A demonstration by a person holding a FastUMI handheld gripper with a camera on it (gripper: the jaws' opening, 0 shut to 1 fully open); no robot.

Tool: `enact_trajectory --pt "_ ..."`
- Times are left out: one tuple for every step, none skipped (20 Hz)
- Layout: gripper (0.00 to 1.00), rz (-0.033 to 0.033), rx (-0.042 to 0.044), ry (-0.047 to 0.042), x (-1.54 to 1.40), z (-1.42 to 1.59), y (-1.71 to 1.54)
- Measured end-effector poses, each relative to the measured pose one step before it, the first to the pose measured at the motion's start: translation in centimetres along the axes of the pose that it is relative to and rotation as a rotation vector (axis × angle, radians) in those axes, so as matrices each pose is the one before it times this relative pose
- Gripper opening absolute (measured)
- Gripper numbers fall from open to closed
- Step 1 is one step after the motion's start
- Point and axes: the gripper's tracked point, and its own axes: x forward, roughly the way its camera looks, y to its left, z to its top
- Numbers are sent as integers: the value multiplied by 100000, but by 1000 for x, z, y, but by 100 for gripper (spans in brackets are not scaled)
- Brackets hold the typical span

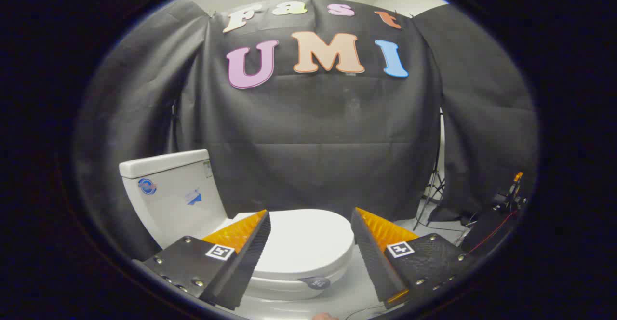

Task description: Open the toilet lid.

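Toilet lid (303,240) is down flat on the white toilet bowl (279,288), closed. It lies in the gap between the two fingers and a bit beyond their tips, low at about 6 o'clock. A small dark round sticker (315,282) sits on the front of the bowl, just under the lid's front edge.

The gripper (311,221) is spread wide, with nothing between its fingers. The fingers touch nothing; the lid sits lower and farther off than the tips. One finger (250,252) points up from about 7 o'clock, the other from about 5 o'clock.

At about 8 o'clock from the lid stands the white tank (171,194), upright, with blue stickers on its side. It joins the back of the bowl.

Behind it all hangs the black cloth wall (313,141). At about 3 o'clock from the lid a thin tripod stand (434,190) rests on the pale floor (349,293), next to some dark gear with a red wire (491,233).
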Motion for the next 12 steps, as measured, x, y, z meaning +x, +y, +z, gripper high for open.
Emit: enact_trajectory --pt "99 -442 -334 -98 114 -39 1" --pt "99 509 809 41 139 -155 204" --pt "99 498 1634 88 79 -18 204" --pt "99 761 941 465 145 -235 142" --pt "99 -514 -183 270 129 -151 -178" --pt "99 -166 -990 196 -38 -142 -235" --pt "99 -1362 -992 296 -34 -33 -448" --pt "99 -586 428 76 33 -31 -356" --pt "99 538 1598 -61 -94 82 74" --pt "99 830 985 484 -12 -210 243" --pt "99 -283 -171 433 28 -148 -51" --pt "99 -144 -528 -35 5 26 -120"
